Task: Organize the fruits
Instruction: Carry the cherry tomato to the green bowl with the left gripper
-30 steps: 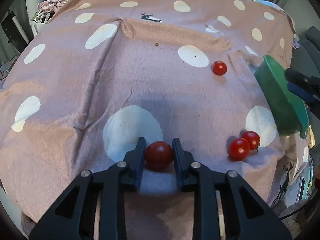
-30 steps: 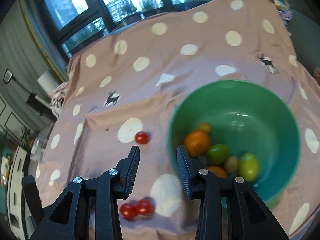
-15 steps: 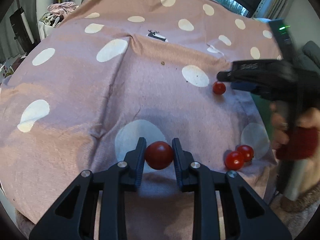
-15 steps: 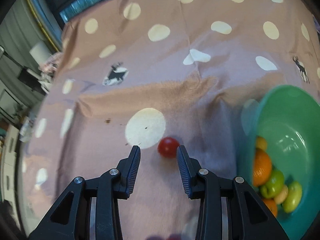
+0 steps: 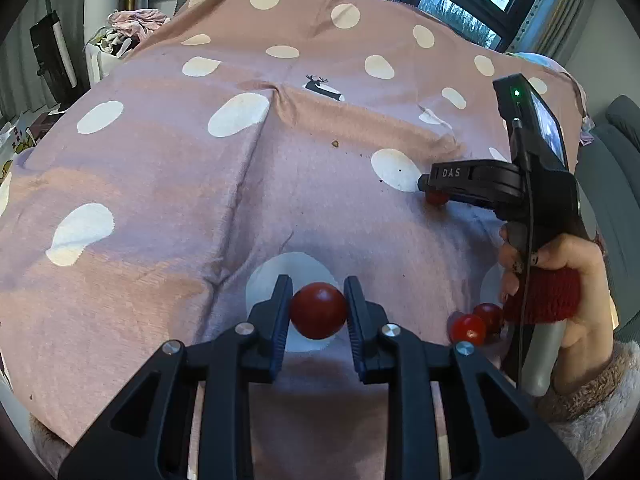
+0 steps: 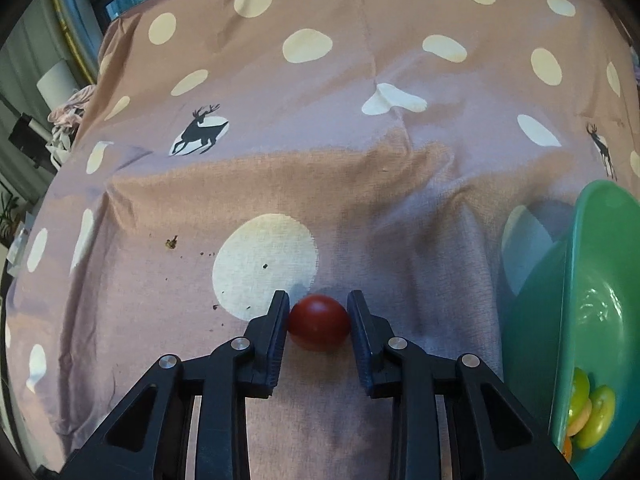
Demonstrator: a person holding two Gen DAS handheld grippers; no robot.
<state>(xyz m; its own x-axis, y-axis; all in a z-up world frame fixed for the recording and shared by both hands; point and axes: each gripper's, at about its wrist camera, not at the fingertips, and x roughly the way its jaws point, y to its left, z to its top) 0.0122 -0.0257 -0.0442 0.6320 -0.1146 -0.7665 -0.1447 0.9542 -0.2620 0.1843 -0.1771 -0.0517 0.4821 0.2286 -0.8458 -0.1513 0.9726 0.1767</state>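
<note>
Tomatoes, round, glossy and red: my left tongs [image 5: 318, 310] are clamped on one tomato [image 5: 318, 311] above the soft pink dotted cloth [image 5: 160, 168]. My right tongs [image 6: 318, 322] are closing on another tomato [image 6: 319, 322] resting on the cloth, pads at its sides. Smooth green bowl [image 6: 592, 280] at right holds yellow-green and orange fruits [image 6: 592, 412]. Two more tomatoes [image 5: 476, 322] lie touching nearby.

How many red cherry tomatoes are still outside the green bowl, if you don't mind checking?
4: one tomato in the left gripper, one between the closing right gripper pads, and a pair on the cloth. More may be hidden.
</note>
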